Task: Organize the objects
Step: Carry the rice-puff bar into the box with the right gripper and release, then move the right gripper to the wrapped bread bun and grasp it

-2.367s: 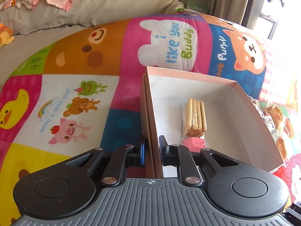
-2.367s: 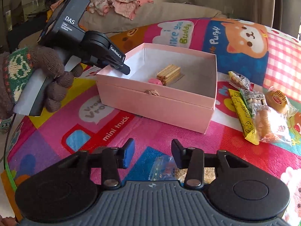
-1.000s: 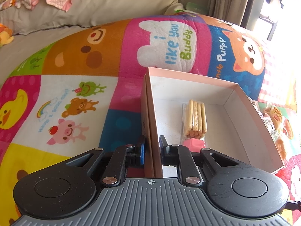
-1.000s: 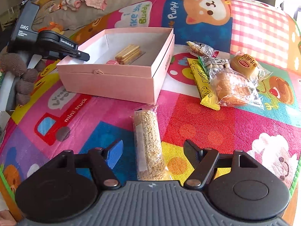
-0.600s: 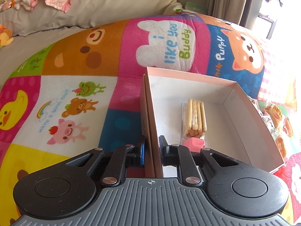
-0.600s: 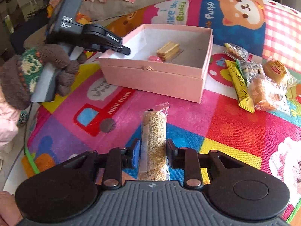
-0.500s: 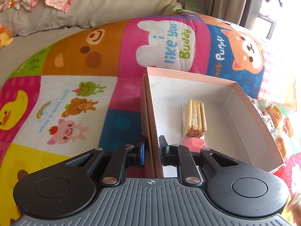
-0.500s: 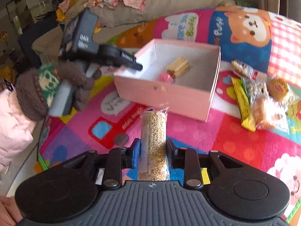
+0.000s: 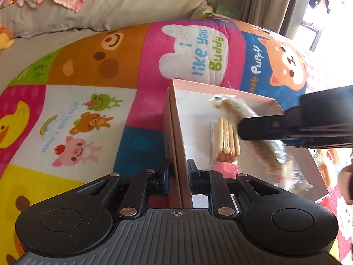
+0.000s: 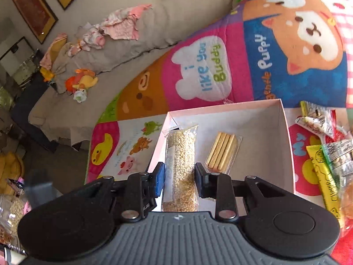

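The left tool (image 9: 178,175) is clamped on the side wall of the open pink cardboard box (image 9: 176,137), which rests on the colourful cartoon play mat (image 9: 88,110). The right tool (image 10: 179,180) is closed on a clear-wrapped sesame-grain bar (image 10: 181,165), held above the box interior. Inside the box lie a clear packet of wafer sticks (image 10: 222,152) and a small pink piece (image 9: 225,167). Further wrapped snacks (image 10: 326,154) lie on the mat beside the box's opposite wall.

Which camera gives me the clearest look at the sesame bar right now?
The right wrist view: the sesame bar sits sharp and centred between the right gripper fingers, over the pink box. In the left wrist view it is only a motion-blurred streak, partly hidden behind that gripper.
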Tool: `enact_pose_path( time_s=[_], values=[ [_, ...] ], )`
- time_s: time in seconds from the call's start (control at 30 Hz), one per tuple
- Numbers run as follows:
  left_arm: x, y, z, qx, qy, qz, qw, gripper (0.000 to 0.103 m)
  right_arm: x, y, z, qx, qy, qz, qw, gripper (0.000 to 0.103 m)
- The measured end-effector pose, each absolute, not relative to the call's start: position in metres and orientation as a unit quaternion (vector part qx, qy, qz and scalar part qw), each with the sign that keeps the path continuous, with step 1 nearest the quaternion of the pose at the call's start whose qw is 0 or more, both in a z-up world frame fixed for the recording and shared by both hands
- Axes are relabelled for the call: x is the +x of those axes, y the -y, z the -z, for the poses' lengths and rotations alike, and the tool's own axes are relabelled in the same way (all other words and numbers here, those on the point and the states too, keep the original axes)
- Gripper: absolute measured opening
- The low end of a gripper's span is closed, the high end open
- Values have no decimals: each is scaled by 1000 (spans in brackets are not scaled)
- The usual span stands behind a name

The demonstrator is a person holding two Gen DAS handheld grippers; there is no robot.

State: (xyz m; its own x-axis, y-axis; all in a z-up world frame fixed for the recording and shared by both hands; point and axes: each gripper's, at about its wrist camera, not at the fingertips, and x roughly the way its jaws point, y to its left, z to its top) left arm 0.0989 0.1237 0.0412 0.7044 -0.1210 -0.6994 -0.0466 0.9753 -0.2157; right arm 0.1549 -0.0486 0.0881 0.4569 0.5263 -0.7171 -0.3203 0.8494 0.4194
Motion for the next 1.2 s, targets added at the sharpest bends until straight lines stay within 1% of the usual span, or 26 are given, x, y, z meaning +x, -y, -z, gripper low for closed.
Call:
enact_pose_path(
  time_s=[0.17, 0.2, 0.27, 0.37, 0.43, 0.57, 0.67, 0.7, 0.83, 0.87, 0.97, 1.1, 1.13, 1.2],
  values=[
    [98, -126, -41, -114, -384, 25, 916, 19, 185, 22, -53, 127, -489, -235, 831, 29],
    [97, -126, -41, -114, -384, 26, 916, 19, 189, 18, -47, 132, -497, -238, 824, 33],
    [97, -127, -40, -116, -383, 27, 916, 19, 192, 17, -41, 146, -504, -247, 815, 36],
    [97, -128, -40, -120, -383, 28, 915, 19, 187, 21, -48, 145, -491, -264, 817, 44],
    [96, -128, -40, -123, -382, 28, 915, 19, 182, 30, -59, 134, -473, -269, 828, 44],
    [96, -129, -39, -128, -382, 30, 915, 20, 159, 74, -93, 102, -402, -261, 872, 45],
    [96, -129, -40, -129, -381, 29, 915, 20, 144, 125, -113, 76, -345, -216, 910, 57],
    [96, -129, -39, -129, -381, 29, 915, 20, 141, 142, -116, 73, -336, -195, 918, 57],
    [96, -129, -39, -134, -379, 26, 915, 20, 146, 206, -111, 77, -347, -119, 927, 58],
    [95, -129, -39, -135, -379, 25, 915, 19, 147, 219, -105, 75, -352, -101, 927, 60],
    [96, -128, -40, -130, -382, 21, 915, 19, 153, 247, -88, 68, -362, -57, 928, 62],
    [97, -125, -41, -122, -386, 18, 914, 19, 170, 268, -66, 93, -378, -28, 921, 63],
    [98, -125, -41, -121, -387, 17, 914, 19, 178, 273, -62, 105, -382, -21, 918, 65],
    [98, -124, -41, -119, -389, 15, 914, 18, 195, 284, -53, 135, -386, 1, 913, 82]
  ],
)
